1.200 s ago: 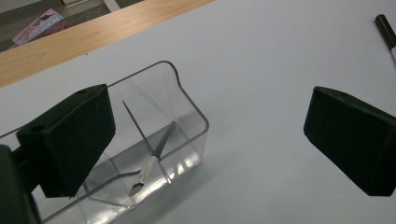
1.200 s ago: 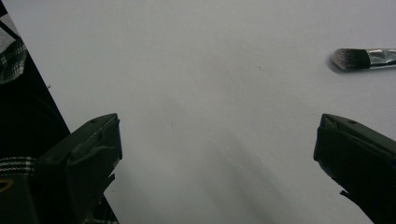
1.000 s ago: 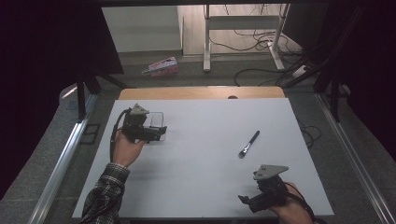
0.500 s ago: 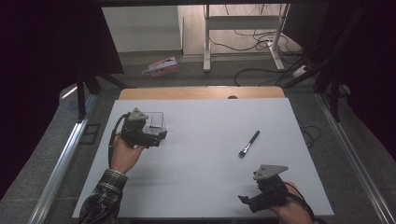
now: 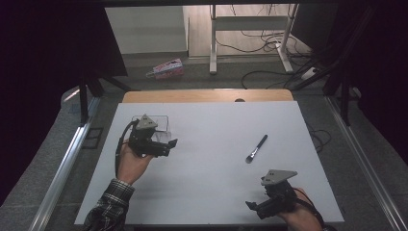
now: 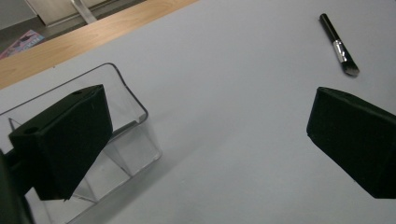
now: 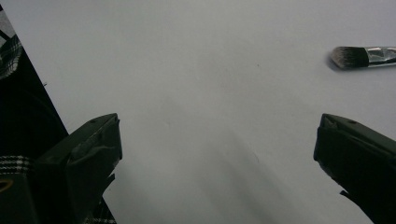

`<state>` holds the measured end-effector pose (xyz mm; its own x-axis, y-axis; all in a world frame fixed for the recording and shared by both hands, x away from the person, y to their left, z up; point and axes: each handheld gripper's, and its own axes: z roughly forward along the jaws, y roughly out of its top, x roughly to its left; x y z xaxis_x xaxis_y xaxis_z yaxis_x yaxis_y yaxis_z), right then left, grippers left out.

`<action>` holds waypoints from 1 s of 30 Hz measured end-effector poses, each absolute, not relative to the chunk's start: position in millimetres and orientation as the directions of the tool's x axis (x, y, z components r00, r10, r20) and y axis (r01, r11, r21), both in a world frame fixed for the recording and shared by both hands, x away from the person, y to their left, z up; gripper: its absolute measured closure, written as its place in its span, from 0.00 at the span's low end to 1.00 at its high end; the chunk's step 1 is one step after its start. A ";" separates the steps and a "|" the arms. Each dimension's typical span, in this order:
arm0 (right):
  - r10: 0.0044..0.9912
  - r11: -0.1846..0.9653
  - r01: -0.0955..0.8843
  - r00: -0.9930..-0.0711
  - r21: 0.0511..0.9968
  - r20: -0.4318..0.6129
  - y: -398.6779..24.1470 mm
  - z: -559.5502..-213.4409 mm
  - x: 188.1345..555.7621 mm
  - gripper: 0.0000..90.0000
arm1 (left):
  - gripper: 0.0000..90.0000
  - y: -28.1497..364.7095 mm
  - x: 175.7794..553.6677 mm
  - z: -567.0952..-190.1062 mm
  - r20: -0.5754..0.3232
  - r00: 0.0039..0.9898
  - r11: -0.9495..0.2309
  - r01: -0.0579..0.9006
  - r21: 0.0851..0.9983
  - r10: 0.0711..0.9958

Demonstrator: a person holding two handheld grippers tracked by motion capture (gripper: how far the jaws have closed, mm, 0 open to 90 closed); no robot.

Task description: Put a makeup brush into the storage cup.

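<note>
A clear plastic box stands on the white table at the far left. My left gripper hovers just in front of it, open, its jaws pointing right with nothing between them. In the left gripper view the clear box lies behind the left jaw of that open gripper, and a black makeup brush lies farther off. The brush lies right of centre, bristles toward me. My right gripper rests open near the front right edge; its own view has the gripper over bare table, the brush's bristles at upper right.
A wooden strip borders the table's far edge. Beyond it on the floor lie a pink packet, cables and desk legs. A plaid sleeve comes in at the lower left.
My left gripper has drawn back a little from the clear box toward me and turned its jaws to the right. The right gripper and the brush have stayed put.
</note>
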<state>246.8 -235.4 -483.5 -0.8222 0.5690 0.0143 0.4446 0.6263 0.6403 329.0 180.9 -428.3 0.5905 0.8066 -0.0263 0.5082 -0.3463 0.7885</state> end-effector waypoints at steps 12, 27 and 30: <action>0.576 0.619 0.448 -0.818 0.645 0.016 -236.9 -482.7 247.5 0.00 | 0.01 171.7 313.0 -429.7 -0.026 0.620 -0.358 0.486 0.797 0.784; 0.584 0.607 0.455 -0.811 0.652 0.023 -239.1 -482.5 249.0 0.00 | 0.01 171.8 298.3 -440.8 -0.037 0.627 -0.363 0.496 0.789 0.778; 0.584 0.607 0.454 -0.811 0.652 0.021 -239.1 -482.6 249.1 0.00 | 0.01 172.2 295.2 -443.2 -0.038 0.625 -0.361 0.498 0.789 0.779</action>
